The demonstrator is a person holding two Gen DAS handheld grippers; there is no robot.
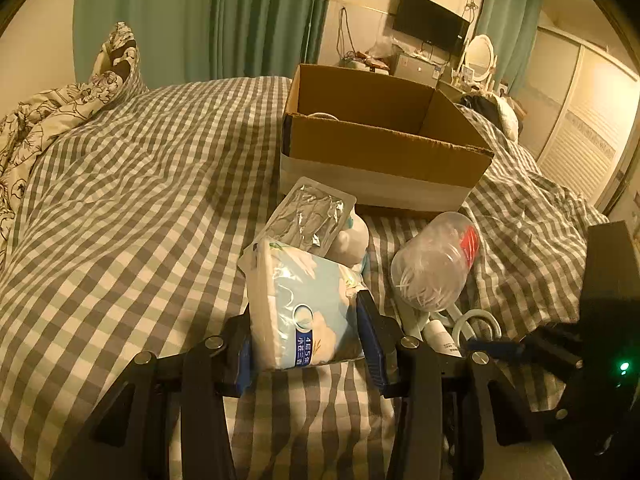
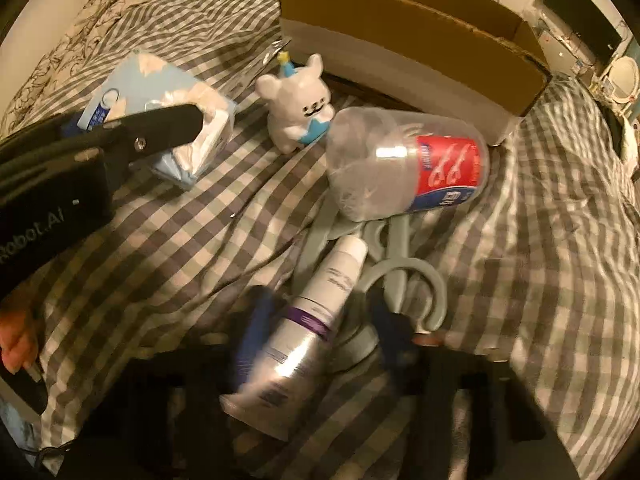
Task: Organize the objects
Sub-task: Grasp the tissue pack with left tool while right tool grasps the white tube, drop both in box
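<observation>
Tissue pack [image 1: 304,312], blue-and-white soft plastic wrap, is sitting pinched between two blue pads, standing on end above the checked bedding. Foil blister pack [image 1: 310,216] is leaning tilted just behind it, against the white bear figurine [image 2: 298,108], which is standing upright with a blue party hat. Clear jar [image 2: 404,164] of cotton swabs with a red label is lying on its side beside the bear, resting over grey hangers [image 2: 400,264]. White-and-silver tube [image 2: 304,320] with a purple band is lying lengthwise, cap pointing toward the jar. Open cardboard box [image 1: 384,156] is sitting behind everything, flaps up.
</observation>
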